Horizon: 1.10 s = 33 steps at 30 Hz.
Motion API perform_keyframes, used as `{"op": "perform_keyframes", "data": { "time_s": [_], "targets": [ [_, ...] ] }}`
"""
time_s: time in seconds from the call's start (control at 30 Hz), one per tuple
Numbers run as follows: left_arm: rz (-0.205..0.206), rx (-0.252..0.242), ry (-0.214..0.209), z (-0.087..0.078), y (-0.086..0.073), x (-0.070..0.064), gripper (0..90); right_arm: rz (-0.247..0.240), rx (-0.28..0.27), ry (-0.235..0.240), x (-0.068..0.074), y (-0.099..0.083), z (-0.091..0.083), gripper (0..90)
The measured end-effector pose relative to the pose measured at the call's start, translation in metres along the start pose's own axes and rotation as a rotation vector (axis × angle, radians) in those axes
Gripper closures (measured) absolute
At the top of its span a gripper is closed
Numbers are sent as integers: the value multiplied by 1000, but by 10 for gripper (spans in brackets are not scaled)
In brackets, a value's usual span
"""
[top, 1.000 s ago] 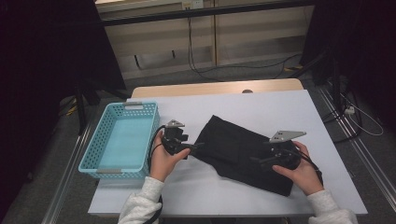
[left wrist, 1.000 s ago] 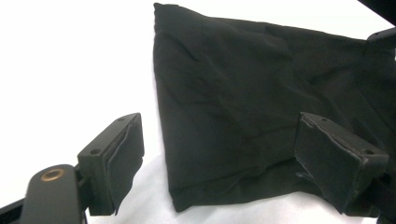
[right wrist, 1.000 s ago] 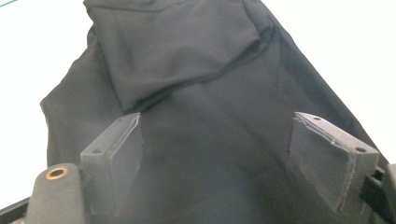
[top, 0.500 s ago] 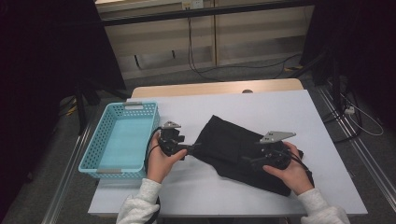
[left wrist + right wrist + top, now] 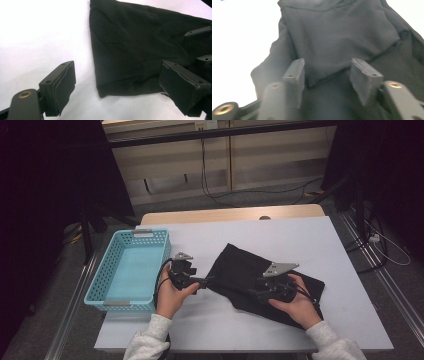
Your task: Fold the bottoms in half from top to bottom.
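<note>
A black cloth [image 5: 260,272] lies folded on the white table [image 5: 300,235], right of centre. My left gripper [image 5: 206,283] is at the cloth's left corner, jaws wide open. In the left gripper view that corner [image 5: 117,82] lies flat between the pads [image 5: 63,83], touching neither. My right gripper [image 5: 255,294] hovers over the cloth's near middle, open. In the right gripper view a folded upper layer [image 5: 342,42] of the cloth ends in an edge just ahead of the pads [image 5: 298,72]. The far gripper's fingers [image 5: 200,45] show at the right edge of the left gripper view.
A turquoise plastic basket [image 5: 131,269] stands at the table's left edge, with nothing inside. Bare white table surrounds the cloth at the back and right. Beyond the table are dark stands and cables [image 5: 220,195] on the floor.
Both grippers moved toward the cloth's middle: the left one slid right to the left corner, the right one shifted left over the cloth.
</note>
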<state>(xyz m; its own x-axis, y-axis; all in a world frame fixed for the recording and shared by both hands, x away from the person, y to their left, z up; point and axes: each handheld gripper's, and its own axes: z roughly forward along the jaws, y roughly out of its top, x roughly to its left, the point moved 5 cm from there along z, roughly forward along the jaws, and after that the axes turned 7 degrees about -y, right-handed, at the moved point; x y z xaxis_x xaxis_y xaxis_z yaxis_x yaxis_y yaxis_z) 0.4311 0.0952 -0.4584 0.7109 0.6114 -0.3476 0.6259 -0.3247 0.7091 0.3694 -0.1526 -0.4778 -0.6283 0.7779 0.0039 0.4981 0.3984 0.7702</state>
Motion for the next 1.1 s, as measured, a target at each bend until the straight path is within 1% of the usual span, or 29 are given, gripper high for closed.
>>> {"op": "perform_keyframes", "data": {
  "time_s": [0.03, 0.1, 0.13, 0.17, 0.2, 0.3, 0.33, 0.47, 0.53, 0.63, 0.67, 0.77, 0.93, 0.97, 1.0, 1.1],
  "targets": [
    [2, 0, 1, 0, 0, 1, 145, -4, -6, 5, 1, 1, 0, 522],
    [4, 10, -1, -1, -1, 2, 145, -12, 1, 6, 3, 1, 2, 547],
    [-2, 5, 0, -1, -1, 1, 145, -32, 22, 8, 6, 0, 5, 579],
    [-3, 4, 1, -1, -1, 1, 145, -32, 22, 8, 6, 0, 5, 579],
    [-3, 4, 0, -1, -1, 1, 145, -45, 31, 5, 7, -1, 6, 597],
    [-8, -2, 0, -2, -2, 1, 145, -89, 66, -11, 10, -3, 12, 620],
    [-5, 0, 1, -2, -2, 1, 145, -96, 84, -17, 10, -5, 13, 621],
    [-5, 4, -2, -2, -3, 0, 145, -86, 79, -17, 9, -4, 15, 650],
    [-1, 8, -6, -2, -3, 0, 145, -71, 78, -19, 8, -4, 15, 700],
    [3, 9, 2, -2, -3, 0, 145, -47, 61, -3, 6, -4, 17, 777],
    [6, 16, 2, -1, -4, 1, 145, -43, 57, -4, 5, -3, 17, 808],
    [2, 17, 3, 0, -5, 1, 145, -47, 39, -9, 3, -1, 15, 866],
    [-2, 18, -5, 0, -4, 1, 144, -40, 23, 3, 2, 2, 12, 885],
    [-4, 13, -2, 1, -4, 1, 144, -44, 21, 2, 2, 2, 12, 885],
    [0, 20, -1, 0, -4, 2, 144, -46, 15, 0, 2, 3, 11, 886],
    [0, 12, 7, 0, -4, 2, 143, -39, -4, 5, 0, 4, 6, 886]
  ]
}}
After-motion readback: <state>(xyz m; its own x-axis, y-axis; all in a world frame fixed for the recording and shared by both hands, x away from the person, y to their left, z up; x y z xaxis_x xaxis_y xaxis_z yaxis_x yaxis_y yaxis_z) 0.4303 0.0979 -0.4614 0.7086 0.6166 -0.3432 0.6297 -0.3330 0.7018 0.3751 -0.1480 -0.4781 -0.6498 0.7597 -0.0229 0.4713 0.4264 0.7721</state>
